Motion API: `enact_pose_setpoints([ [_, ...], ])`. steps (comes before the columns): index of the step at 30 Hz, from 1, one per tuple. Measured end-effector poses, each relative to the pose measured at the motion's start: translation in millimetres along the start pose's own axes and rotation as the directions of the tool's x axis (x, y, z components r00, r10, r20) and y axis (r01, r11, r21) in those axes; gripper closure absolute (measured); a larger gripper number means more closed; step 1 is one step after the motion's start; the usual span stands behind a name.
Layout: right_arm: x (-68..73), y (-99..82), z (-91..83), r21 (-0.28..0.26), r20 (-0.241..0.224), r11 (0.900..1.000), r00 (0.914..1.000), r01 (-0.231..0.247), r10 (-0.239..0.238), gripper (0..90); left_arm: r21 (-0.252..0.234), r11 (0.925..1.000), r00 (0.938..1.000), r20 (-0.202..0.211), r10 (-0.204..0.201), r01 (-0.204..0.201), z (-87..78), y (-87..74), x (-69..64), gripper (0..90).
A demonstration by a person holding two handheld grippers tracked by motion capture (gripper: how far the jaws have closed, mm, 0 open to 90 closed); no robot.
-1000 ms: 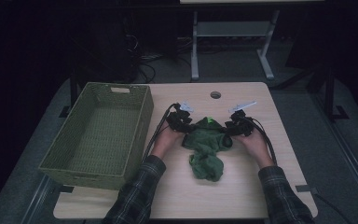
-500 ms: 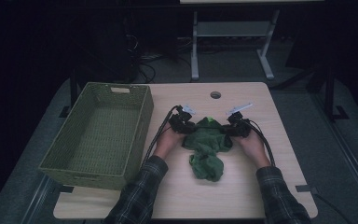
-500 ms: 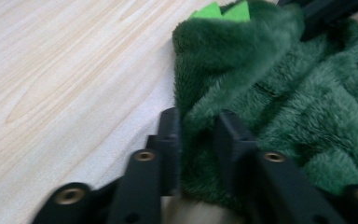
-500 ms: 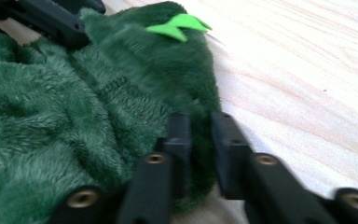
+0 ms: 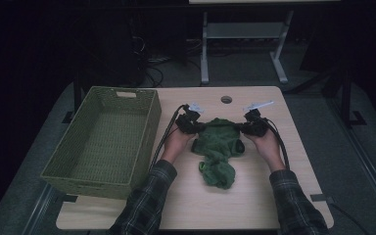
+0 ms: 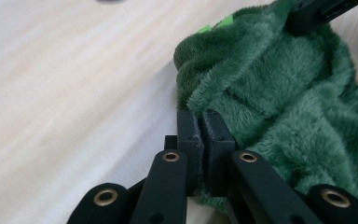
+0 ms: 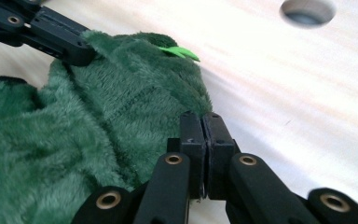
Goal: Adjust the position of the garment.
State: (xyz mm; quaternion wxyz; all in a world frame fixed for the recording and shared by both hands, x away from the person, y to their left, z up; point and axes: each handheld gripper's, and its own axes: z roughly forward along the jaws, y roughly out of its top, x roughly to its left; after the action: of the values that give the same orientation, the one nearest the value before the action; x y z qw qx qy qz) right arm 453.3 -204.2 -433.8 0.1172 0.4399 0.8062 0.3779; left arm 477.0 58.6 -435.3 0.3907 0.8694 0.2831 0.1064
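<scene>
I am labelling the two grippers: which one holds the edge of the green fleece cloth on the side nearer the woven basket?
The left gripper. It grips the fluffy green fleece cloth on the side toward the olive woven basket; the right gripper grips the opposite edge.

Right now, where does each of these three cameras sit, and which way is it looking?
High view: above the person's side, looking forward and down on the table, basket and cloth; forearms show.
Left gripper view: on the left gripper, looking along shut jaws pinching the cloth's edge.
Right gripper view: on the right gripper, likewise.
All three share the cloth; each gripper view shows the other gripper.
</scene>
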Motion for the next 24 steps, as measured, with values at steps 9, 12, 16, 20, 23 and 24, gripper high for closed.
enact_pose_setpoints([
  [9,-0.9,29.3,-22.7,-0.078,0.019,0.9966,0.9995,0.026,-0.024,88.3,-0.101,0.9948,1.0,-0.008,0.0,-0.001,-25.7,27.6,-0.3,86.7],
  [12,1.0,26.2,-27.4,-0.088,0.001,0.9956,0.9995,0.031,-0.031,88.3,-0.113,0.9934,0.9998,0.001,0.018,-0.018,-30.7,28.1,-7.0,86.7],
  [16,5.6,16.4,-34.4,-0.105,-0.016,0.993,0.9983,0.053,-0.055,88.3,-0.13,0.991,0.9992,0.015,0.037,-0.034,-38.2,23.4,-15.5,86.6],
  [20,10.1,7.0,-43.3,-0.125,-0.033,0.9902,0.9971,0.063,-0.068,88.2,-0.163,0.9864,0.9989,0.036,0.031,-0.025,-46.6,16.6,-22.2,86.6],
  [23,14.7,0.9,-47.4,-0.118,-0.055,0.9905,0.9954,0.071,-0.078,88.1,-0.177,0.9836,0.9978,0.049,0.044,-0.035,-52.4,11.8,-29.2,86.6],
  [24,17.1,-1.5,-49.0,-0.124,-0.053,0.9888,0.9945,0.083,-0.09,88.1,-0.183,0.9825,0.9974,0.053,0.048,-0.038,-54.0,10.3,-31.8,86.6],
])
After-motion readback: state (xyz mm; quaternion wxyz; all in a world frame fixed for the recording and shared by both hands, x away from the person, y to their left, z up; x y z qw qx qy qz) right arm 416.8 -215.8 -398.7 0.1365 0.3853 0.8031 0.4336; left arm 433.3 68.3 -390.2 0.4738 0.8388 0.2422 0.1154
